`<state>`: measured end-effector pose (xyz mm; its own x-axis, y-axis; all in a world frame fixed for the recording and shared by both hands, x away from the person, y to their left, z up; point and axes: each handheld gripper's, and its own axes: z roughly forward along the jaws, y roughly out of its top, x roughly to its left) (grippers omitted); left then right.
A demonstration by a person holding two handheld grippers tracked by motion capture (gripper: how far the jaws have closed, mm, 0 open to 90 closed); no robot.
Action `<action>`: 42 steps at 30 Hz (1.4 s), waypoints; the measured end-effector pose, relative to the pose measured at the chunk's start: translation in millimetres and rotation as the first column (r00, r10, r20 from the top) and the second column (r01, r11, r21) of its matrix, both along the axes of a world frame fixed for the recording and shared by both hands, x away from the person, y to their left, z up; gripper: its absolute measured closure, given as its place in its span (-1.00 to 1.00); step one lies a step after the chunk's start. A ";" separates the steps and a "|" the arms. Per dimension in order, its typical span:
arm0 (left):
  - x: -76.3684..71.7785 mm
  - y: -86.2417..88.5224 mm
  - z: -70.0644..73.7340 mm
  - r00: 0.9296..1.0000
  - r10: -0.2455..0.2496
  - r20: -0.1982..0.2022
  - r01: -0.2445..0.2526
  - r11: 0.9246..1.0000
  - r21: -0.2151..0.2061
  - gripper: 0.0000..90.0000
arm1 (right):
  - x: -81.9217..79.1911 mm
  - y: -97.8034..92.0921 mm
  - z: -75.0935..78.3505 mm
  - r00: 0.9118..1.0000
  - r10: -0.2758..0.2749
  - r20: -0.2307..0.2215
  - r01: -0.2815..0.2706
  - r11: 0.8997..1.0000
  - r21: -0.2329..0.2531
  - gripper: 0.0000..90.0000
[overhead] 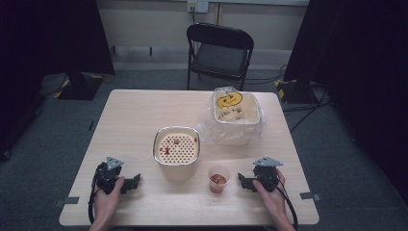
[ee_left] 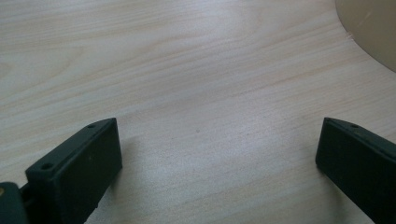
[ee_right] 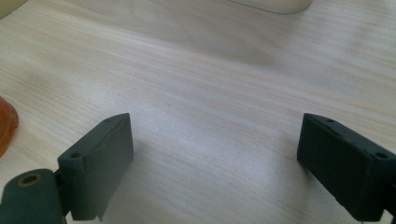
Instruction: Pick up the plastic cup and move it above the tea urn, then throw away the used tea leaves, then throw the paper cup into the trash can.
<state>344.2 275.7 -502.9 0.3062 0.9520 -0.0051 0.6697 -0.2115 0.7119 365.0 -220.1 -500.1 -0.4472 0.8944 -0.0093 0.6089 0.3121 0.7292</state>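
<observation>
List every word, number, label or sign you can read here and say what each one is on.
No text here is legible.
Bin lined with a clear plastic bag, far right of the table: a yellow smiley-like face drawing on its inside wall, a sign, not words.
Below the face: a line of dark handwriting-like marks, too small and blurred to read.

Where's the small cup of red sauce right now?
High view: the small cup stands near the table's front edge, between the perforated container and the right gripper.
</observation>
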 end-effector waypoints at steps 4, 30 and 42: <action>0.0 0.3 -0.1 1.000 -0.011 0.001 0.011 1.000 0.000 -1.00 | -0.3 0.2 0.2 1.000 0.001 0.000 -0.001 1.000 -0.003 -0.77; 0.1 0.5 0.0 1.000 -0.014 0.001 0.014 1.000 -0.002 -1.00 | -38.4 33.9 17.6 0.952 0.300 -0.060 -0.293 0.950 0.106 -0.62; 0.2 0.5 0.0 1.000 -0.014 0.001 0.014 1.000 -0.001 -1.00 | -33.7 66.2 16.2 0.930 0.364 -0.057 -0.355 0.926 0.126 -0.61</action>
<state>344.3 276.2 -502.9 0.3196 0.9475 -0.0056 0.6659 -0.2204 0.7127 331.4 -154.0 -483.9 -0.7338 0.6670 0.1290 0.5274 0.4396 0.7271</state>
